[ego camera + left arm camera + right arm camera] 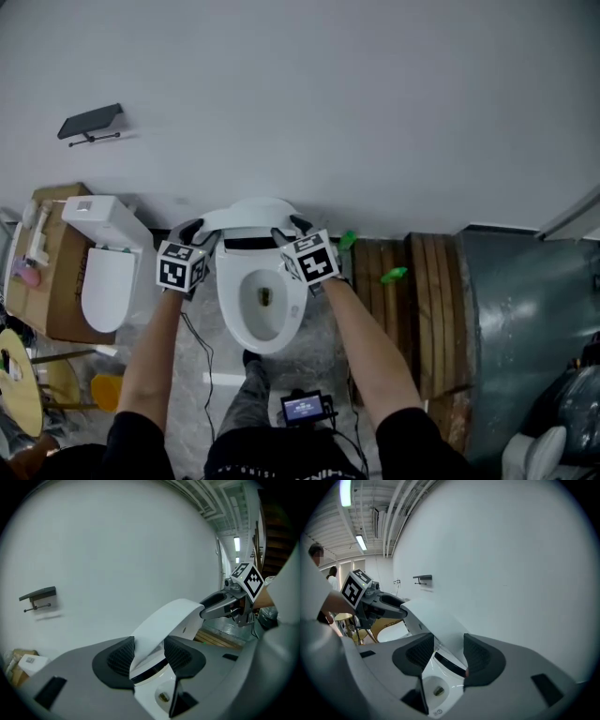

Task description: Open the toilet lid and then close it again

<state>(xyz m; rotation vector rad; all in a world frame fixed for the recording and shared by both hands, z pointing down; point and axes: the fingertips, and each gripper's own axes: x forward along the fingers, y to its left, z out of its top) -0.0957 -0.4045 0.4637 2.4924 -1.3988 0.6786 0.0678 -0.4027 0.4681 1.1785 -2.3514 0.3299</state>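
Note:
A white toilet stands against the wall, and its bowl shows under the lid. The toilet lid is raised partway and tilts up toward the wall. My left gripper grips the lid's left edge and my right gripper its right edge. In the left gripper view the lid fills the gap between the pads of the left gripper, with the right gripper at the lid's far side. In the right gripper view the right gripper holds the lid in the same way, with the left gripper opposite.
A second white toilet sits on a cardboard box at the left. Wooden pallets with green bits lie to the right. A dark holder hangs on the wall. A small screen device lies by the person's feet.

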